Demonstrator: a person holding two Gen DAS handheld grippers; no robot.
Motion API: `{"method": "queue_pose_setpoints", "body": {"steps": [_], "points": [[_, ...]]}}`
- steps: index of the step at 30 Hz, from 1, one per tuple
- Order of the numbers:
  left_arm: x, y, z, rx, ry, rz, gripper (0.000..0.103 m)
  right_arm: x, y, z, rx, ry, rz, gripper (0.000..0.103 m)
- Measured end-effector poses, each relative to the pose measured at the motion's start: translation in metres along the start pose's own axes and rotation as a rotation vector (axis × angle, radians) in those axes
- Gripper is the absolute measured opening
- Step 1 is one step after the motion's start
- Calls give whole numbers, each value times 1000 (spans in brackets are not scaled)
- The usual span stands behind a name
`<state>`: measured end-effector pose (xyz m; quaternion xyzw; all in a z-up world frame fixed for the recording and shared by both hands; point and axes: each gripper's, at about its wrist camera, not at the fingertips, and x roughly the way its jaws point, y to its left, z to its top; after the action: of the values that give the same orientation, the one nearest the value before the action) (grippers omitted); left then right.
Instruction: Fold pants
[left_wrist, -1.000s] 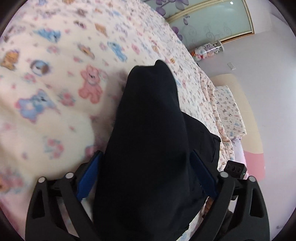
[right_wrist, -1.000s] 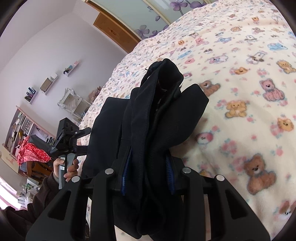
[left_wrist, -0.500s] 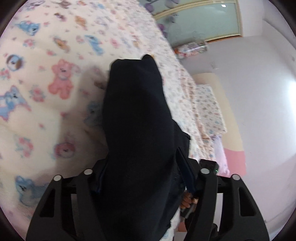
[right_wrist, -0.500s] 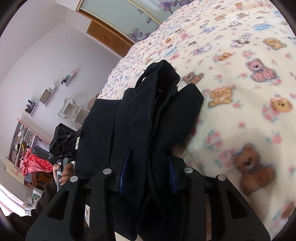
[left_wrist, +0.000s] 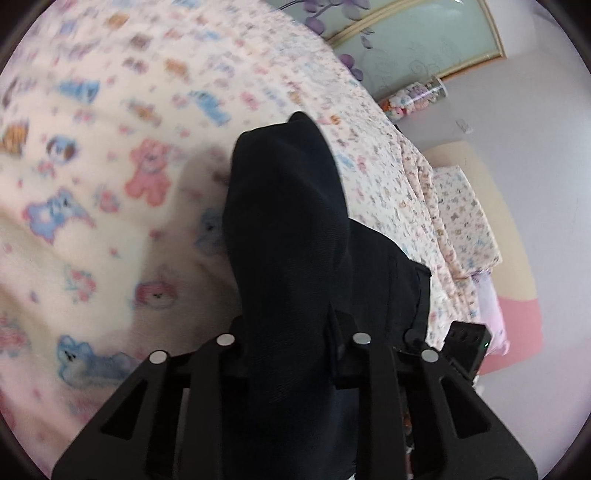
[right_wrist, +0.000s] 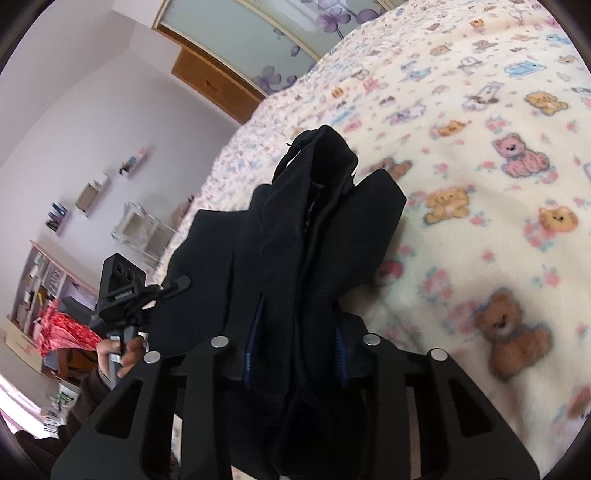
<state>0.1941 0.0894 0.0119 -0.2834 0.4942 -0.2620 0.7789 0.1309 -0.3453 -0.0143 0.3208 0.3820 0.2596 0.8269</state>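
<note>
The pants (left_wrist: 288, 229) lie in a dark bunch on the bed (left_wrist: 92, 258), near its edge, with both grippers holding an end of them. What has changed is on the left: a second ago the left gripper (left_wrist: 291, 332) stood with its fingers spread wide on either side of the cloth, and its jaws have just been closing — now they pinch a thick fold of black fabric, which fills the gap between them and humps up over the blanket. The blur of the bear print in the left wrist view, and the way the fold has shifted against it, suggest the hand has begun to lift with its new hold.

The right gripper (right_wrist: 295, 354) looks much as it did: its blue-lined fingers (right_wrist: 251, 354) clamp a bundle of several layers (seams and what may be a waistband show at the far end). From the right wrist view the other gripper appears at the left, held in a hand (right_wrist: 123, 352) just off the bed's edge.

So the task seems to have both ends secured — the likely next step is to raise and spread the cloth, or carry one end over the other. The pants are not yet a flat, neat fold.
</note>
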Motion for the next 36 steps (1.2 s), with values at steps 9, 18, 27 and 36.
{"method": "queue_pose_setpoints", "body": {"steps": [9, 18, 27, 36], "points": [[-5, -68, -7, 212, -77, 89, 23, -19, 7, 22, 7, -56, 42, 29], [29, -100, 14, 257, -112, 66, 23, -41, -3, 66, -3, -175, -27, 26], [71, -59, 27, 163, -89, 113, 24, -19, -57, 50, 117, -173, -82, 26], [61, -42, 19, 101, -130, 283, 84, -18, -37, 44, 49, -161, -231, 64]]}}
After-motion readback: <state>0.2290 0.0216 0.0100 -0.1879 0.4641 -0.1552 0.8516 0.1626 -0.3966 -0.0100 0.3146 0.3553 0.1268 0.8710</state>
